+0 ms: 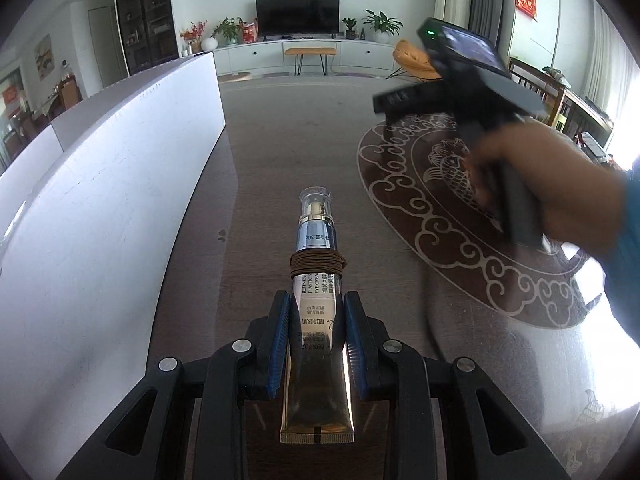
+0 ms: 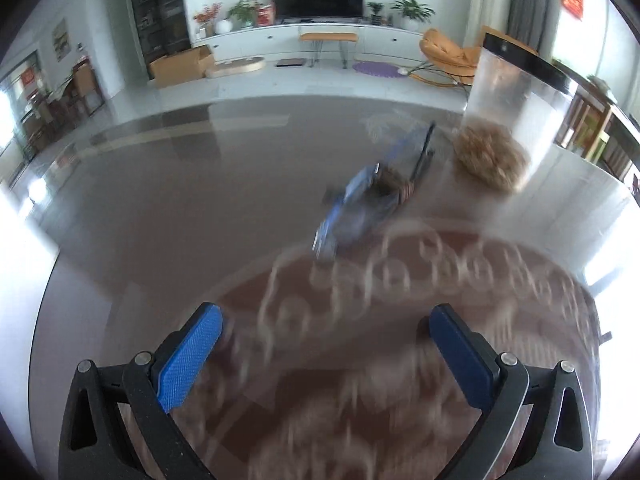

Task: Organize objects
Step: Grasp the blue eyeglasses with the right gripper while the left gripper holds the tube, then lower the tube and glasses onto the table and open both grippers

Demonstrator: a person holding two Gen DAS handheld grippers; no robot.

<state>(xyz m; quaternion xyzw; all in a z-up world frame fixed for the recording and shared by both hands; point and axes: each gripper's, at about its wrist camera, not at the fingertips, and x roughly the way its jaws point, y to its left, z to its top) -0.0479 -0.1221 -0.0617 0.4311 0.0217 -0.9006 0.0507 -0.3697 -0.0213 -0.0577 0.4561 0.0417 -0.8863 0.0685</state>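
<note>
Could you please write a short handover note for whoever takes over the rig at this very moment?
Left gripper: shut on the eye cream tube, which has a brown hair tie wound round its neck, held over the table.
Right gripper: open, empty.
Blue packet lies on the table beside the clear jar; picture blurred.
White box stands left of the tube.
Done: tube picked up. Left: place it, then the rest.

We see a black flat television (image 1: 298,14) on a long white low cabinet (image 1: 320,50), green potted plants (image 1: 382,22) beside it, an orange lounge chair (image 2: 448,56) and brown cardboard boxes (image 2: 180,64) on the floor
</note>
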